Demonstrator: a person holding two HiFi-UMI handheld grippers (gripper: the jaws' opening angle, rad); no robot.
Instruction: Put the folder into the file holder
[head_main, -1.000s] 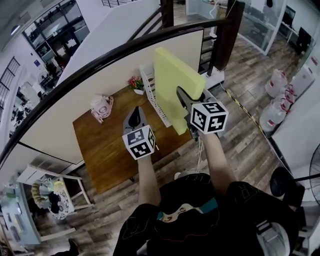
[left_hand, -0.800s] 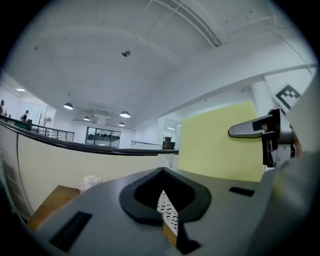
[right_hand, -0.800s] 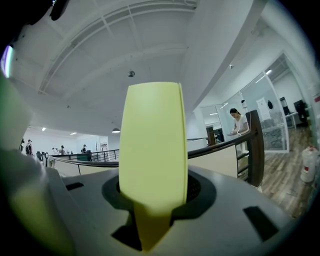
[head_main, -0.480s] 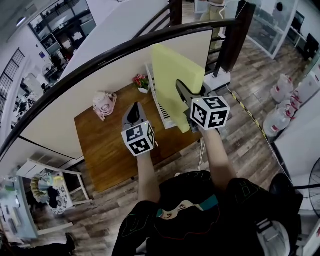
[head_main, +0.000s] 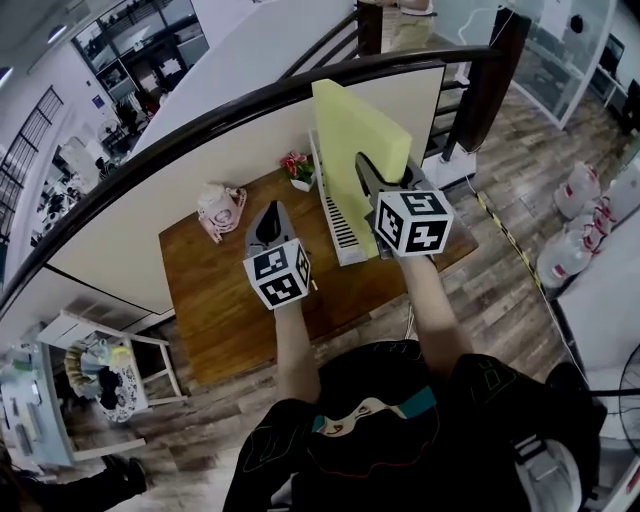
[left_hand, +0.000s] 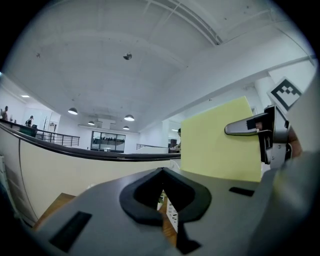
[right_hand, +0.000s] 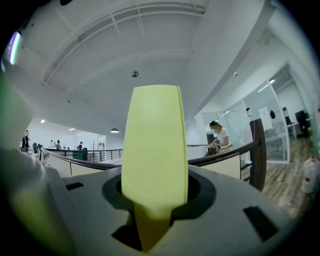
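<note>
Two grippers were over the brown table (head_main: 215, 300). The right gripper (head_main: 368, 178) had its jaws clenched on the bottom edge of the yellow folder (head_main: 355, 125). The folder stood up tall and thin, with its top edge high in the air. It was over the right side of the white file holder (head_main: 338, 222). Whether it touched the holder could not be seen. The left gripper (head_main: 268, 215) was just left of the holder, not touching it, with its jaws pressed together on nothing. The table had lots of bare room at the front and left. A pink pot (head_main: 220, 207) and little flowers (head_main: 298, 167) sat near the back edge.
</note>
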